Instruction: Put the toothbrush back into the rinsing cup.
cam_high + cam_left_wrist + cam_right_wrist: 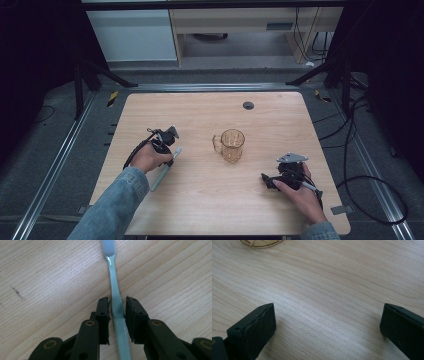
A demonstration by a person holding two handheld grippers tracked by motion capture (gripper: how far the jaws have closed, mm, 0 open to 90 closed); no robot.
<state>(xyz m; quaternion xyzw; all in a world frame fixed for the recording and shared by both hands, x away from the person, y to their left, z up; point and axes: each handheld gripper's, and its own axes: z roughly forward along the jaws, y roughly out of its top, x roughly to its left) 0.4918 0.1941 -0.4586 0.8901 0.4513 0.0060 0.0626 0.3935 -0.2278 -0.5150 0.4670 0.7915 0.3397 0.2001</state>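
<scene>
Left gripper (117,315) sits low over the worktop (210,195), its jaws closed in on the handle of a pale green toothbrush (115,290); the pads press the handle from both sides; the brush lies flat on the wood, bristle head pointing away from the gripper, ribbed grip end running back under it. From the high view the toothbrush (164,171) lies on the left half of the worktop, slanting toward the near edge, under the left gripper (167,142). Right gripper (328,322) rests near the worktop with jaws spread wide, nothing between them; in the high view it (280,177) sits at the right, near side. An amber glass mug (231,145) stands upright in the middle, apart from both grippers, handle toward the left.
</scene>
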